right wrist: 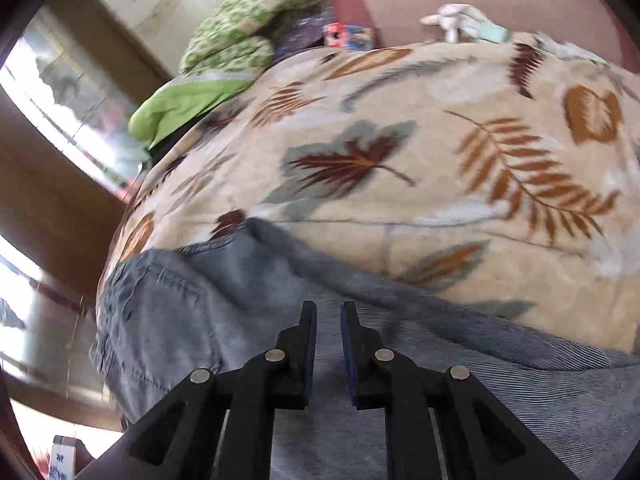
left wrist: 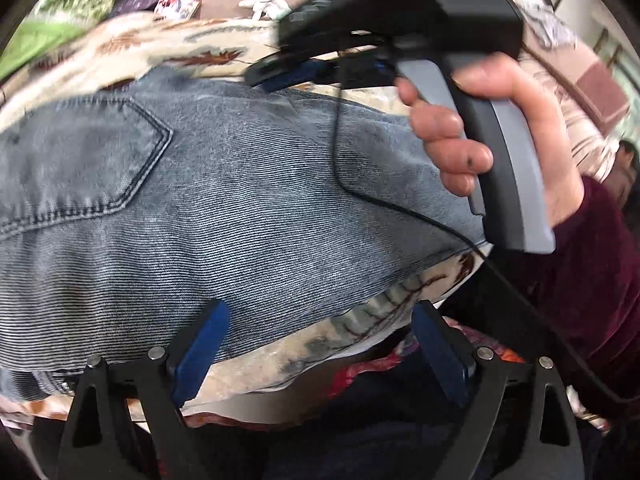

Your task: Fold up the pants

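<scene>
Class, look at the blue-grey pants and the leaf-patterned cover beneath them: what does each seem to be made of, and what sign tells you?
Blue-grey pants: apparently washed denim, matte; fine diagonal ribbing, faded patches and a double-stitched back pocket show it.
Cream leaf-patterned cover: probably fleece or plush blanket, soft and matte; its printed leaves have fuzzy edges, though blur leaves the nap uncertain.

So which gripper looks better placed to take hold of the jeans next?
Likely the left gripper: its fingers stand wide open at the near edge of the jeans. The right gripper hangs over the denim shut, seemingly gripping nothing.
</scene>
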`<state>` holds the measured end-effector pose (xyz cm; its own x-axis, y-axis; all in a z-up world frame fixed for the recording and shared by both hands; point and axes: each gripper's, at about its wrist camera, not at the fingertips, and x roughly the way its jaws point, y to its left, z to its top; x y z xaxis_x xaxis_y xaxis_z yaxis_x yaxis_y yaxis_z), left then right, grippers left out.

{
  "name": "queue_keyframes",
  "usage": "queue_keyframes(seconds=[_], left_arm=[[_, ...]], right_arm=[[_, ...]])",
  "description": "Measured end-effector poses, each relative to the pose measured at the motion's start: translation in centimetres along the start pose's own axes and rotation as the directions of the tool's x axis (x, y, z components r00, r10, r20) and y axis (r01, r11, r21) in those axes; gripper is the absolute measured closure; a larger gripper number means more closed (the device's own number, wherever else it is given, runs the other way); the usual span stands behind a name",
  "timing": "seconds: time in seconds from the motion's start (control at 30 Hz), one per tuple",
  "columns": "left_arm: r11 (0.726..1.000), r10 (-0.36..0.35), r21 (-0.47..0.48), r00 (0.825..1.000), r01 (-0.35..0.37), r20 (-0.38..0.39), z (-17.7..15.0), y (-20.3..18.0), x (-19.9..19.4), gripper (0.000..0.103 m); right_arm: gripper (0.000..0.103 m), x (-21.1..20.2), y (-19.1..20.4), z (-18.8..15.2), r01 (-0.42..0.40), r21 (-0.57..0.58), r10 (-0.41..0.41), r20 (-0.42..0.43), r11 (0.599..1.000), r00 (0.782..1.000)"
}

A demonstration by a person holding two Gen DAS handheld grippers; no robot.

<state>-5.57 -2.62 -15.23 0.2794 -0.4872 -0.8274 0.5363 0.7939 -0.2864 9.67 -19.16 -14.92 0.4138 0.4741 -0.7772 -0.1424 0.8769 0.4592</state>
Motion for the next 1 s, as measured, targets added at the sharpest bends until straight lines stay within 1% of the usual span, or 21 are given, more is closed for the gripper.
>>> queue_keyframes(seconds=[0.03, 0.07, 0.1, 0.13, 0.17, 0.2, 0.23, 0.27, 0.33, 0.37, 0.43, 0.47, 0.53, 0.57, 0.6, 0.67, 0.73, 0.83, 0.9, 0.93, 1.0], left_arm=[[1.000, 0.016, 0.004, 1.000, -0.016, 0.005, 0.0, -0.1, -0.4, 0.010], [0.999, 0.038, 0.005, 0.999, -0.038, 0.017, 0.0, -0.1, -1.0, 0.010], [0.997, 0.073, 0.006, 0.997, -0.074, 0.034, 0.2, -0.2, -1.6, 0.010], [0.993, 0.114, 0.009, 0.992, -0.115, 0.057, 0.3, -0.1, -2.3, 0.010], [0.986, 0.164, 0.008, 0.983, -0.166, 0.084, 0.6, 0.2, -3.0, 0.010], [0.981, 0.193, -0.001, 0.977, -0.194, 0.092, 0.9, 0.6, -3.3, 0.010], [0.976, 0.216, -0.019, 0.973, -0.216, 0.084, 1.4, 1.2, -3.3, 0.010], [0.970, 0.241, -0.052, 0.969, -0.238, 0.051, 1.8, 2.2, -2.9, 0.010], [0.964, 0.249, -0.099, 0.968, -0.249, -0.008, 2.0, 3.6, -1.8, 0.010], [0.963, 0.247, -0.104, 0.969, -0.247, -0.016, 2.1, 3.9, -1.5, 0.010], [0.956, 0.288, -0.057, 0.958, -0.288, -0.010, 2.1, 3.0, -1.0, 0.005], [0.949, 0.312, -0.025, 0.950, -0.313, -0.022, 2.0, 2.4, -0.4, 0.001], [0.921, 0.389, 0.051, 0.920, -0.387, -0.040, 1.5, 2.0, 0.4, 0.000], [0.904, 0.425, 0.079, 0.905, -0.421, -0.036, 1.3, 1.4, 0.6, 0.000], [0.899, 0.434, 0.077, 0.900, -0.432, -0.026, 1.2, 1.2, 0.6, 0.000], [0.906, 0.422, 0.045, 0.906, -0.421, -0.022, 0.8, 1.3, 0.6, 0.000], [0.908, 0.417, 0.039, 0.909, -0.416, -0.013, 0.4, 1.0, 0.5, 0.000], [0.901, 0.433, 0.032, 0.901, -0.433, -0.015, -0.2, 0.8, 0.5, 0.000], [0.901, 0.434, 0.028, 0.900, -0.434, -0.042, 0.7, 0.6, 0.8, 0.000], [0.901, 0.434, 0.026, 0.899, -0.433, -0.056, 1.7, 1.2, 1.8, 0.000], [0.901, 0.433, 0.030, 0.898, -0.432, -0.075, 2.4, 0.9, 1.7, 0.000]], right_arm=[[0.088, 0.7, 0.5, 0.0, -0.022, -0.015, 0.021, -0.032, 1.000, 0.999], [0.088, 1.6, 0.9, 0.0, -0.027, -0.024, 0.025, -0.077, 0.999, 0.997], [0.090, 2.6, 1.0, 0.0, -0.007, -0.032, 0.003, -0.110, 0.999, 0.994], [0.090, 3.3, 1.0, 0.0, 0.014, -0.041, -0.018, -0.124, 0.999, 0.992], [0.090, 3.5, 0.9, 0.2, 0.006, -0.044, -0.011, -0.110, 0.999, 0.994], [0.090, 3.5, 0.8, 0.4, 0.002, -0.042, -0.006, -0.102, 0.999, 0.995], [0.090, 3.4, 0.7, 0.6, 0.004, -0.033, -0.008, -0.099, 0.999, 0.995], [0.090, 3.3, 0.6, 0.8, 0.019, -0.019, -0.020, -0.087, 1.000, 0.996], [0.090, 2.7, 0.4, 0.9, 0.057, -0.018, -0.058, -0.062, 0.998, 0.996], [0.090, 2.0, 0.2, 0.7, 0.066, -0.018, -0.067, -0.046, 0.998, 0.997], [0.090, 0.5, -0.6, 0.4, 0.069, -0.008, -0.069, -0.018, 0.998, 0.997], [0.090, -0.8, -1.5, -0.3, 0.066, -0.002, -0.066, -0.012, 0.998, 0.998], [0.090, -2.6, -2.8, -0.8, 0.075, 0.016, -0.075, -0.007, 0.997, 0.997], [0.090, -3.6, -3.5, -1.2, 0.078, 0.019, -0.078, -0.007, 0.997, 0.997], [0.090, -4.5, -4.1, -1.5, 0.082, 0.020, -0.082, -0.007, 0.996, 0.997], [0.090, -6.4, -5.5, -2.4, 0.107, 0.030, -0.107, 0.005, 0.994, 0.994], [0.090, -8.0, -7.2, -3.2, 0.137, 0.063, -0.138, 0.006, 0.989, 0.990], [0.090, -9.1, -9.8, -4.1, 0.194, 0.129, -0.195, -0.010, 0.972, 0.981], [0.089, -8.4, -11.4, -4.4, 0.228, 0.169, -0.221, -0.055, 0.959, 0.974], [0.089, -7.9, -12.2, -4.4, 0.217, 0.195, -0.206, -0.072, 0.957, 0.976], [0.089, -7.6, -13.0, -4.3, 0.192, 0.205, -0.187, -0.046, 0.960, 0.981]])
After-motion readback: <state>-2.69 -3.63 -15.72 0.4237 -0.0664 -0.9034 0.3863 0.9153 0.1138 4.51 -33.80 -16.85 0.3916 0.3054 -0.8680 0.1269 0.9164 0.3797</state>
